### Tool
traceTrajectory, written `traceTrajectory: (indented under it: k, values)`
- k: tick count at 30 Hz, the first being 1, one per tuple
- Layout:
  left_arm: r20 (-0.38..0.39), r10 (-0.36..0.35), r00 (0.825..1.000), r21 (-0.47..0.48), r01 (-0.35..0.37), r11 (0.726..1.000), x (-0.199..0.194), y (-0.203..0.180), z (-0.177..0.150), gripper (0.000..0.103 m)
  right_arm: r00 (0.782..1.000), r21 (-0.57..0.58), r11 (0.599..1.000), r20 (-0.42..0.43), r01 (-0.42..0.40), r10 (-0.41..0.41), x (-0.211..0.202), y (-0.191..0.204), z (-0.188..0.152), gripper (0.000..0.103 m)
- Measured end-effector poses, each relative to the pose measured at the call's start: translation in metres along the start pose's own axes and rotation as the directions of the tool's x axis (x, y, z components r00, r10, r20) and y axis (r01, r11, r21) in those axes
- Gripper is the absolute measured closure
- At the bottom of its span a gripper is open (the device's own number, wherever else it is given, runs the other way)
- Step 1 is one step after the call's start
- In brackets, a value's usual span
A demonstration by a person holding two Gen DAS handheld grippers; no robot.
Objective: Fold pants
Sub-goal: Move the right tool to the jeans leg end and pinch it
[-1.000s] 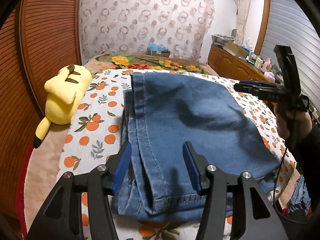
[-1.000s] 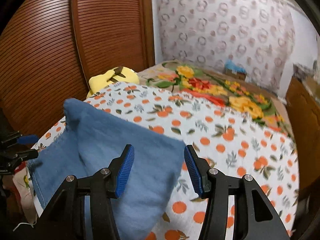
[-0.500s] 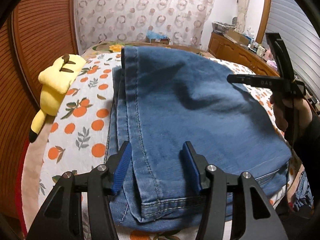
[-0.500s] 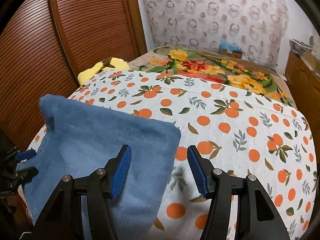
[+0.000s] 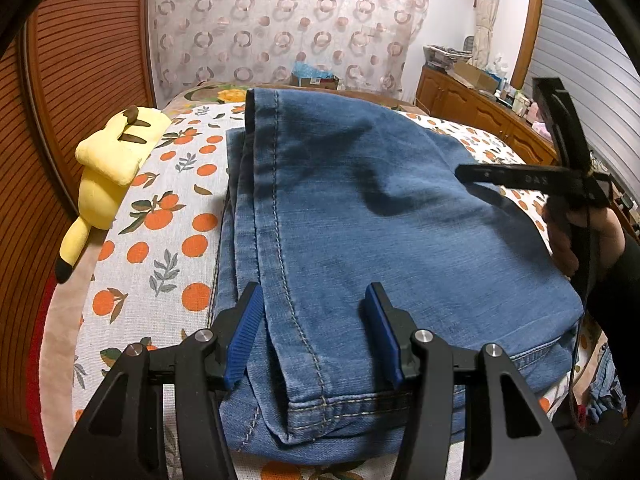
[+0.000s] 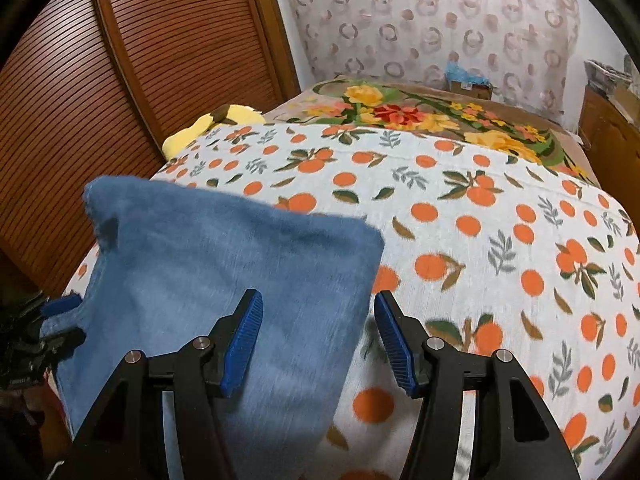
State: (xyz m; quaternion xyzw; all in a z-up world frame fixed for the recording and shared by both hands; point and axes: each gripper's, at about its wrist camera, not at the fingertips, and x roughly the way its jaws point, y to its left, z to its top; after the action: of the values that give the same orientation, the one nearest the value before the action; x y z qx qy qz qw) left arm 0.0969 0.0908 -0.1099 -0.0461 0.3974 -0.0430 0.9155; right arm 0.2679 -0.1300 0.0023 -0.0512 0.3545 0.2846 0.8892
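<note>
Blue denim pants (image 5: 400, 220) lie folded on the orange-print bedsheet (image 5: 168, 240), hem end nearest me. My left gripper (image 5: 313, 292) hovers open over that hem, blue pads either side of a stitched seam, neither pressing on the cloth. In the right wrist view the pants (image 6: 224, 280) show as a blue slab at lower left. My right gripper (image 6: 318, 296) is open, with the pants' right edge lying between its fingers. A hand (image 5: 576, 240) holds the right gripper's black frame (image 5: 520, 178) over the pants' right side. The left gripper (image 6: 64, 320) peeks in at the left edge.
A yellow plush toy (image 5: 108, 172) lies at the bed's left edge against a slatted wooden door (image 6: 120, 100). A floral blanket (image 6: 420, 116) covers the far end. A wooden dresser (image 5: 480, 108) with clutter stands at right. More denim (image 5: 608, 384) hangs off the bed's near right corner.
My left gripper sank closer to the pants' hem, then held still. My right gripper's jaws widened a little and shifted, so the pants' edge now sits further left between them.
</note>
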Motion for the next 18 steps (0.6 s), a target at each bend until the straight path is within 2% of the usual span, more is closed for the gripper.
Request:
traceTrajectory:
  k: [13,18]
  values:
    - [0.007,0.017,1.000,-0.003,-0.017,1.000,-0.004,-0.003,0.000,0.049,1.000,-0.007,1.000,0.001,0.004,-0.004,-0.064,0.028,-0.061,0.043]
    - [0.059,0.011,0.998,0.002,-0.011,1.000,-0.025,-0.014,0.003,0.049,1.000,0.011,1.000,-0.021,0.008,-0.007,-0.084,0.034,-0.085,0.043]
